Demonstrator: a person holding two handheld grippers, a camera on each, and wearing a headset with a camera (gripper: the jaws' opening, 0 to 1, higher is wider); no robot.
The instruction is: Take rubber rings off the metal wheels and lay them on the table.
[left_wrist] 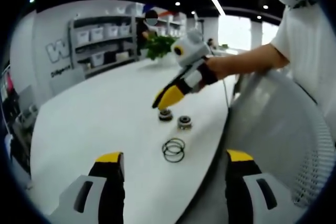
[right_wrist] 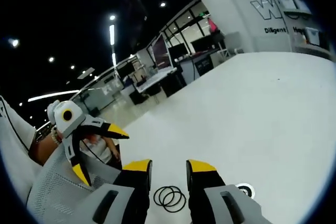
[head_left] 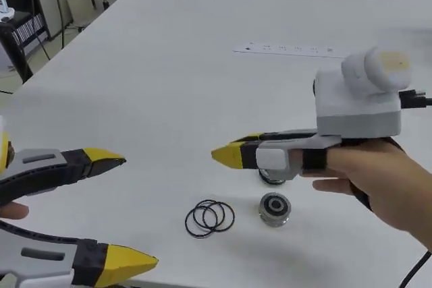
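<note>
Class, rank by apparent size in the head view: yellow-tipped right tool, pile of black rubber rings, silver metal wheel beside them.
Largest: yellow-tipped right tool, though nearer the camera.
Then: black rubber rings.
Smallest: silver metal wheel.

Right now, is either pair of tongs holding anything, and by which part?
Nothing is held: the left tongs gape empty, the right tongs stand slightly apart with nothing between; the black rubber rings lie loose.

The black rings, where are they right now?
In the head view the black rings lie flat on the white table, just left of a metal wheel and nearer the person than the right tongs.
</note>
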